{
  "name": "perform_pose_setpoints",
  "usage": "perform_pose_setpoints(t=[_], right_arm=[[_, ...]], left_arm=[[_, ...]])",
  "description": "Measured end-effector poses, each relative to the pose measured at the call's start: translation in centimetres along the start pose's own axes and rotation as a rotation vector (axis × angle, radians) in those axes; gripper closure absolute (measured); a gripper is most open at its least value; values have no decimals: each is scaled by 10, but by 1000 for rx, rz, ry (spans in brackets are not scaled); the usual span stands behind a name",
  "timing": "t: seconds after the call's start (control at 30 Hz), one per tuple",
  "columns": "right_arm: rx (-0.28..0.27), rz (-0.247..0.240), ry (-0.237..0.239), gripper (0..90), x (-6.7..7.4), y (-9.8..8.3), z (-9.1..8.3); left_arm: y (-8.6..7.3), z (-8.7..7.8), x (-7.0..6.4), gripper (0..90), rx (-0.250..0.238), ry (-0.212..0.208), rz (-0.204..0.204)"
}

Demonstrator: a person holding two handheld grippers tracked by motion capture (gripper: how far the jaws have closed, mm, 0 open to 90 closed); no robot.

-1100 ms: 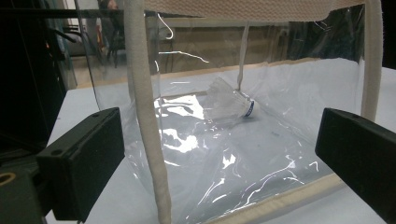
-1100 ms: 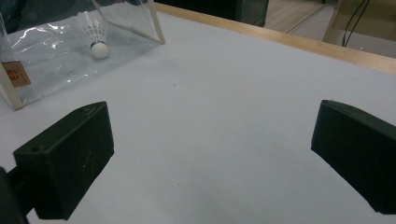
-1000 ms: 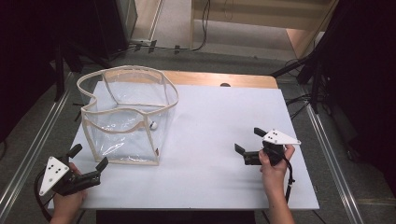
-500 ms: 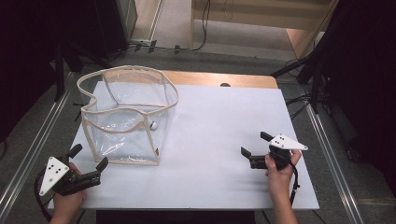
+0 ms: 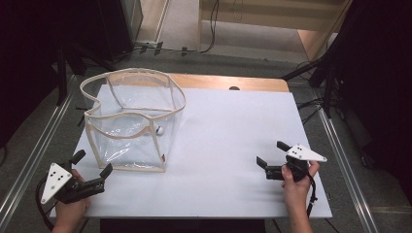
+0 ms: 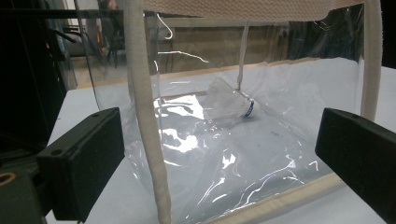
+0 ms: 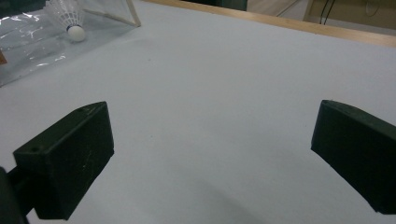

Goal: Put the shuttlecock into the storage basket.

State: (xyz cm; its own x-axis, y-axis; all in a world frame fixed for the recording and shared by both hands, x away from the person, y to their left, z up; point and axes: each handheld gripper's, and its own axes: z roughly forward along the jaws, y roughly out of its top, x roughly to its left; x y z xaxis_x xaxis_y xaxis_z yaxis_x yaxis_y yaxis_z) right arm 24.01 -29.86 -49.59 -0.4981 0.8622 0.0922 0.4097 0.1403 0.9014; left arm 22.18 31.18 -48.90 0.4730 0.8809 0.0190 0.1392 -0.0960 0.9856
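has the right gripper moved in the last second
Yes. The right gripper has slid back toward the table's near edge and slightly rightward, away from the clear bag.

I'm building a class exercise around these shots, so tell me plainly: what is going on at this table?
A person holds a two-jaw gripper in each hand over a white table. The left gripper faces a clear bag with beige trim; a shuttlecock lies inside it. The right gripper rests at the table's near right. Both are open and hold nothing.
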Motion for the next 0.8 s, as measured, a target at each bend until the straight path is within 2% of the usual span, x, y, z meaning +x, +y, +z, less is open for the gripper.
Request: perform_pose_setpoints(t=[0.23,0.8], right_arm=[[5,5,-14,0,-3,-7,-5],[-24,25,-38,0,-9,-17,-20]], left_arm=[[0,0,0,21,0,1,0],[0,0,0,21,-1,-2,0]])
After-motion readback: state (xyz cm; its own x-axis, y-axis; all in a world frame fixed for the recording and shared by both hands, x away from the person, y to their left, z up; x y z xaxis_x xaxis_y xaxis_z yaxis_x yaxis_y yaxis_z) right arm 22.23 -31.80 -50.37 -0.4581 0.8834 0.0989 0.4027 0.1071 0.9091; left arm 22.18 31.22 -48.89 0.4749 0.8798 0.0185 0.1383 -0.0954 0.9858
